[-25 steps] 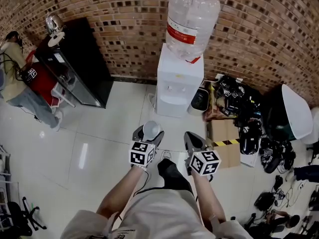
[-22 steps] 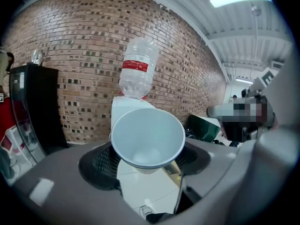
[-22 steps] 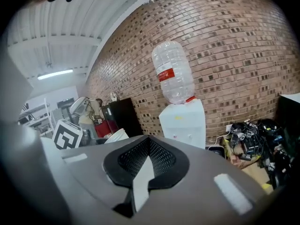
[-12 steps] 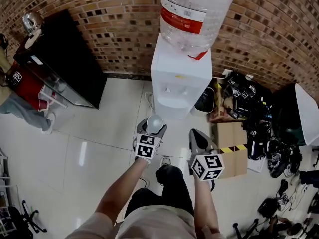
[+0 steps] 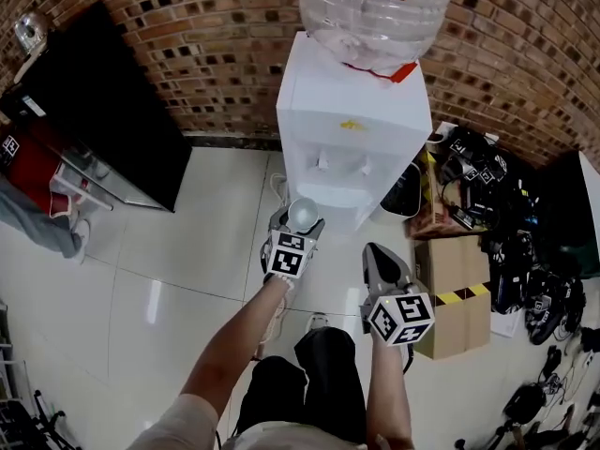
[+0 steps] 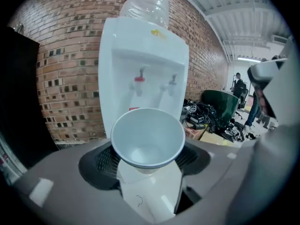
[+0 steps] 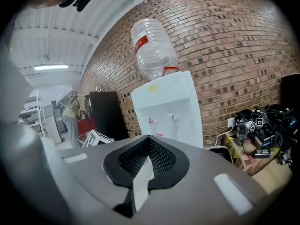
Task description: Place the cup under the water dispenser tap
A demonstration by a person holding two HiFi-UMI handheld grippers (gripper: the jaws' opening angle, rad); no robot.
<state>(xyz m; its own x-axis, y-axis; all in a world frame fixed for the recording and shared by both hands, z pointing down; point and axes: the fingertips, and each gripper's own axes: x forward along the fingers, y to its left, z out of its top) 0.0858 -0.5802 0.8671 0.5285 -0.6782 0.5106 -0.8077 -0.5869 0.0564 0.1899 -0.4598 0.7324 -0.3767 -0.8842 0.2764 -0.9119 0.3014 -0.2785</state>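
Observation:
A white paper cup (image 6: 147,137) stands upright and empty between the jaws of my left gripper (image 6: 147,150), which is shut on it. In the head view the cup (image 5: 302,213) and left gripper (image 5: 296,225) hang just in front of the white water dispenser (image 5: 356,111), below its two taps (image 5: 323,163). The left gripper view shows a red tap (image 6: 139,81) and a paler one (image 6: 173,80) beyond the cup. My right gripper (image 5: 379,257) hovers to the right, shut and empty (image 7: 143,172), with the dispenser (image 7: 171,109) ahead of it.
A clear water bottle (image 5: 375,7) tops the dispenser against a brick wall. A black cabinet (image 5: 84,111) stands at the left. Right of the dispenser are a black bin (image 5: 405,193), a cardboard box (image 5: 450,289) and a heap of cables (image 5: 487,186). Pale floor tiles lie below.
Both grippers have moved forward and down toward the dispenser, which now fills more of the head view. The cup stays in the left gripper.

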